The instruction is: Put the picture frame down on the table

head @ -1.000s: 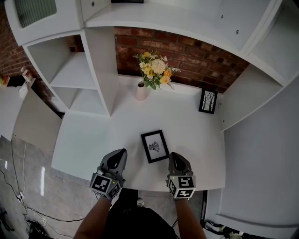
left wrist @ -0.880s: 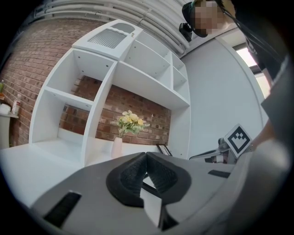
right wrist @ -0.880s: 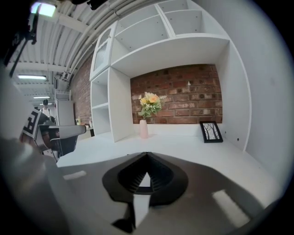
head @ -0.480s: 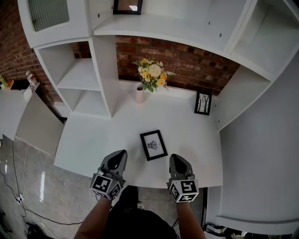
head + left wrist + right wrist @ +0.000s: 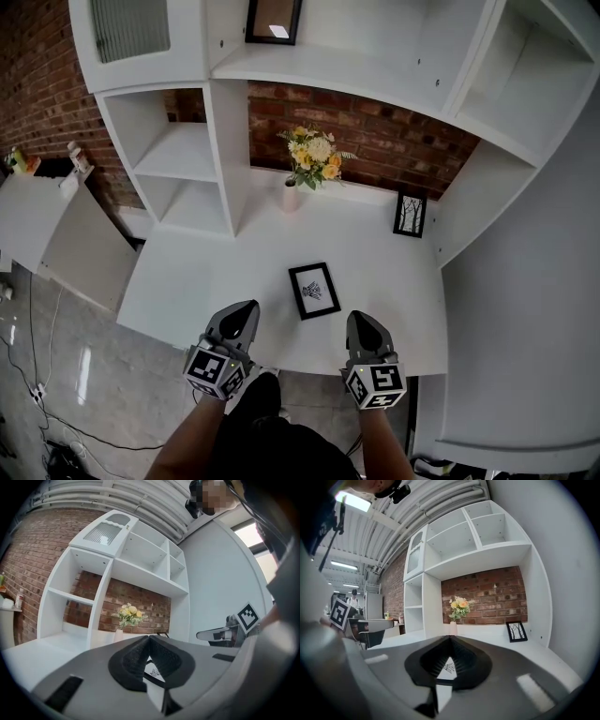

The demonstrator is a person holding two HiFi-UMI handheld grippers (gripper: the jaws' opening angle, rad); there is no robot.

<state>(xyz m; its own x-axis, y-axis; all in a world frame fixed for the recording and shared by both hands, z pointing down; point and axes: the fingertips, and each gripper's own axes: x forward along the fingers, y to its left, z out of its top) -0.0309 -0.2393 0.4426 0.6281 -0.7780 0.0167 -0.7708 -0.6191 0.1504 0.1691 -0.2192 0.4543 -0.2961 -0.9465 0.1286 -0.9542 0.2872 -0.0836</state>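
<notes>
Picture frame (image 5: 314,291) lies flat on the white table (image 5: 187,272), face up, black border with a small dark print on white. It sits near the front edge, roughly mid-table and a bit tilted. It is not held: nothing touches it.

Left gripper (image 5: 247,307) hangs over the front edge of the table, just left of the frame and apart from it. In the left gripper view its jaws are pressed together at the tips with nothing between them, and the frame shows through the gap under the pads, on the table beyond. Right gripper (image 5: 357,316) is at the front edge just right of the frame, also apart from it. In the right gripper view its jaws are likewise closed tip to tip and empty, with the frame's print visible below them. The frame lies between the two grippers, slightly ahead of both.

At the back of the table a pale vase (image 5: 291,195) with yellow and white flowers (image 5: 312,159) stands against the brick wall (image 5: 394,122). A second small frame (image 5: 410,215) with a tree print stands at the back right, by the side panel. A white shelf unit (image 5: 178,159) is at the left and above, with another dark frame (image 5: 273,19) on the top shelf.
</notes>
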